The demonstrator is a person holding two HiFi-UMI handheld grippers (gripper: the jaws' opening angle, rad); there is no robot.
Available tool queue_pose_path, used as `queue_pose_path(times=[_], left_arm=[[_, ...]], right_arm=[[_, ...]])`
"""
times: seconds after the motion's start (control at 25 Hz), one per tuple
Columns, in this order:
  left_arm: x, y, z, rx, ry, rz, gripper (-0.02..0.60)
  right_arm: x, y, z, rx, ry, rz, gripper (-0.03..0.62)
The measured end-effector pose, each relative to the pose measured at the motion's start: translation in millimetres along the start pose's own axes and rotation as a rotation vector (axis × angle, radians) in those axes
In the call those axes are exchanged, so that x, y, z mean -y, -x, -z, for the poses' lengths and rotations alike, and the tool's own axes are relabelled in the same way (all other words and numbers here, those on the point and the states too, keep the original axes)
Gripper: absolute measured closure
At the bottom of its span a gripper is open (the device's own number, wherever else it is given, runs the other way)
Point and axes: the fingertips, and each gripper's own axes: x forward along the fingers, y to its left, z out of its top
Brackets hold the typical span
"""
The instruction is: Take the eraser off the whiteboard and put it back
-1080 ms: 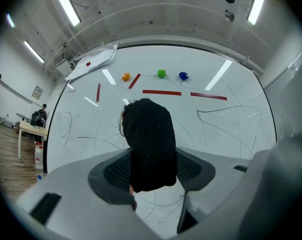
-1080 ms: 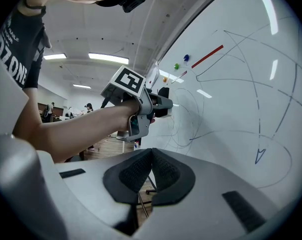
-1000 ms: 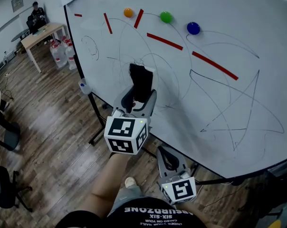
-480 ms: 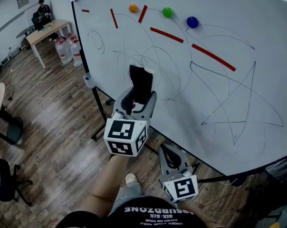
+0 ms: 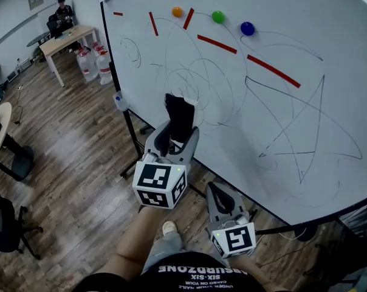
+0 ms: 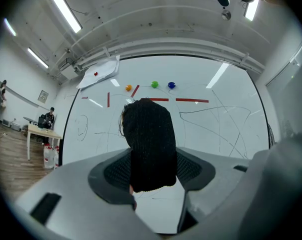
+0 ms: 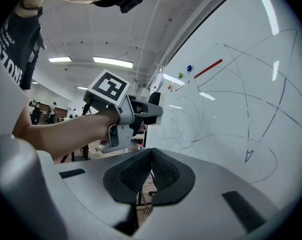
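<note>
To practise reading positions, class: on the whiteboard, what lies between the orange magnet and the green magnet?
A slanted red strip lies between the orange magnet and the green magnet; the head view shows it.

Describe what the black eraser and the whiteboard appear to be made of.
Eraser: soft matt black fabric, perhaps felt or knit; its surface looks fuzzy and finely textured. Whiteboard: smooth, glossy white panel, possibly coated metal or melamine; the ceiling lights reflect on it as bright streaks.
</note>
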Motion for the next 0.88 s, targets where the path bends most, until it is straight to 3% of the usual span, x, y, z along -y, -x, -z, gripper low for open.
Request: queue_pose_path(times=[0.36, 0.88], left_arm=[[4, 22, 10, -0.029, -0.034, -0.003, 0.342], [15, 47, 31, -0.060, -0.026, -0.007, 0.342]], right_arm=[[-1, -1, -2, 0.008, 0.003, -0.004, 0.595], [-6, -2, -6, 0.022, -0.003, -0.020, 0.595]])
